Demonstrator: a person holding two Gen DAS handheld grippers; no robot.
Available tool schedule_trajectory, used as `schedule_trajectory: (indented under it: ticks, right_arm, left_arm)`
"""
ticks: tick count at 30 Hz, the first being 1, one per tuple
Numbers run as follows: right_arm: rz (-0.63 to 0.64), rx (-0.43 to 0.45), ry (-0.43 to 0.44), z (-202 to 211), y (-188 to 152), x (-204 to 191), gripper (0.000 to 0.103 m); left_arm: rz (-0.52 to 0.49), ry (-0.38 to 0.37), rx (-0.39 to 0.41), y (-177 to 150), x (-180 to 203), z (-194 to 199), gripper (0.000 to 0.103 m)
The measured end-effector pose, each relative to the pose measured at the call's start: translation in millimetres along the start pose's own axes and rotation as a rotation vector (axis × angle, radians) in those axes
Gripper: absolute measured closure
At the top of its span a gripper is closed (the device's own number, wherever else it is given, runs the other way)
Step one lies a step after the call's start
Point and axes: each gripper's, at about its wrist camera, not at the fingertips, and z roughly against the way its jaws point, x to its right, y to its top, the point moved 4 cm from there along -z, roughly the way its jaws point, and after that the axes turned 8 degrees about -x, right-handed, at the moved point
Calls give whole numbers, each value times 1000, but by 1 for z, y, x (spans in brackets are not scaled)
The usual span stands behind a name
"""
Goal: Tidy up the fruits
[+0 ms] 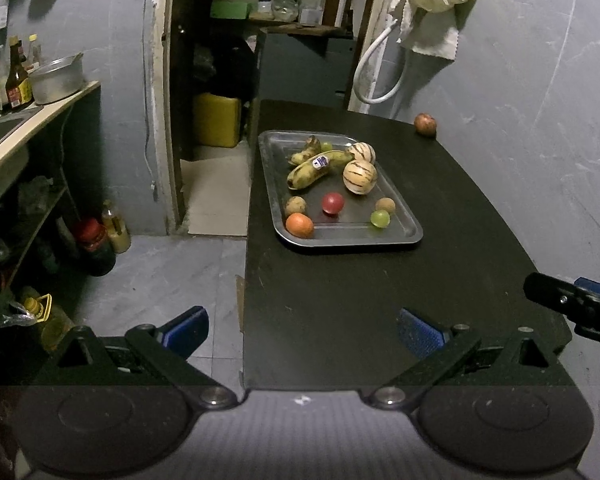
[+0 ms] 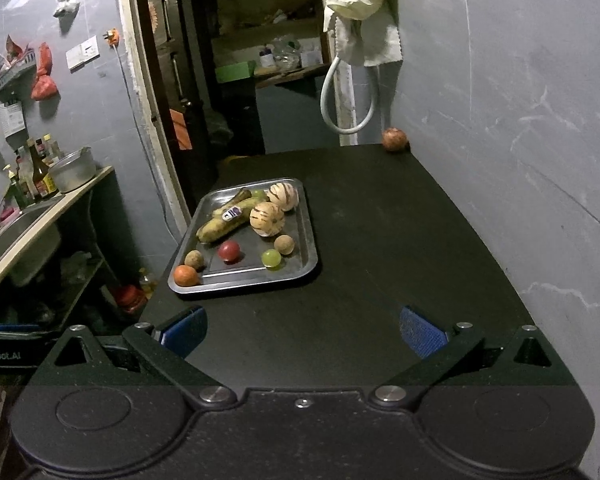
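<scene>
We see a rectangular metal tray [image 1: 404,236] ahead of both tools, carrying yellow bananas [image 1: 314,168], two striped cream melons [image 1: 360,177], a red round fruit [image 1: 333,203], an orange fruit [image 1: 299,225] and a green grape [image 1: 380,218]. A lone reddish-brown fruit [image 2: 394,139] sits far ahead of the right tool [image 2: 303,326], at the wall. Both it and the left tool [image 1: 303,326] hang open and empty over the black surface [image 2: 380,240].

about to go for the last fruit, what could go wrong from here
The reddish fruit sits alone at the table's far corner by the wall; a nudge could roll it off the edge. It is round, so the open right gripper may squeeze it out. The tray is crowded, and the green grape could roll when bumped.
</scene>
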Motion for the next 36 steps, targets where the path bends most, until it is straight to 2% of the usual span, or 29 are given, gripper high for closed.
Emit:
schedule_trajectory:
  ticks: [21,36]
  right_arm:
    - [30,2,1,-1,-1,0,1]
    - [113,-49,31,-12,-12,-16,1]
  left_arm:
    - [20,26,8,-4,1,2,1]
    - [104,63,0,-28,-21,3,1]
